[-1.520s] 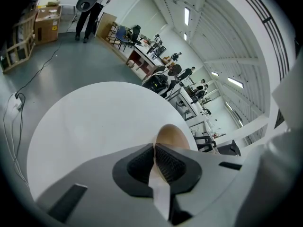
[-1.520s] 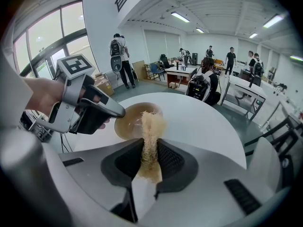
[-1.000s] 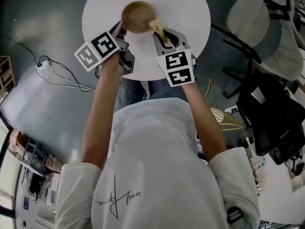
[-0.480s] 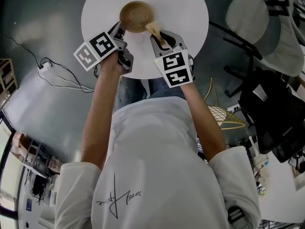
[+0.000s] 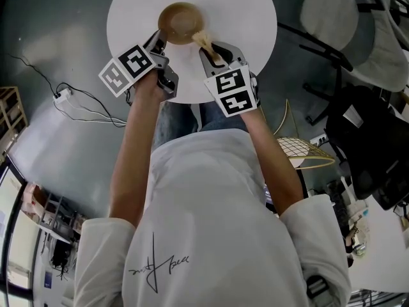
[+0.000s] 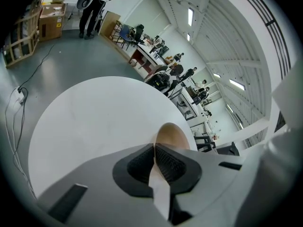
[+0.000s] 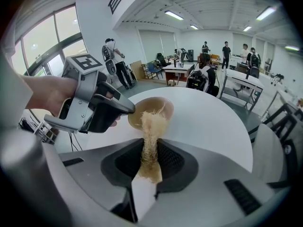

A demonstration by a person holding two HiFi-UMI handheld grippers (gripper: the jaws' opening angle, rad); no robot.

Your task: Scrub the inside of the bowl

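A brown wooden bowl (image 5: 181,22) stands on the round white table (image 5: 239,18), near its front edge. My left gripper (image 5: 161,39) is shut on the bowl's near left rim; in the left gripper view the jaws (image 6: 155,148) meet on the bowl (image 6: 173,135). My right gripper (image 5: 213,50) is shut on a tan fibre scrubber (image 5: 204,38), whose free end reaches the bowl's right rim. In the right gripper view the scrubber (image 7: 151,136) rises from between the jaws (image 7: 150,150) to the bowl (image 7: 163,107), and the left gripper (image 7: 94,105) pinches the rim from the left.
Grey chairs (image 5: 339,15) and a black bag (image 5: 370,149) stand to the right of the table. A gold wire basket (image 5: 299,152) sits by my right elbow. A cable and socket strip (image 5: 64,96) lie on the floor at left. People and desks show far off.
The whole scene has slid slightly left in the head view. Both grippers keep their places at the bowl and their grips are unchanged.
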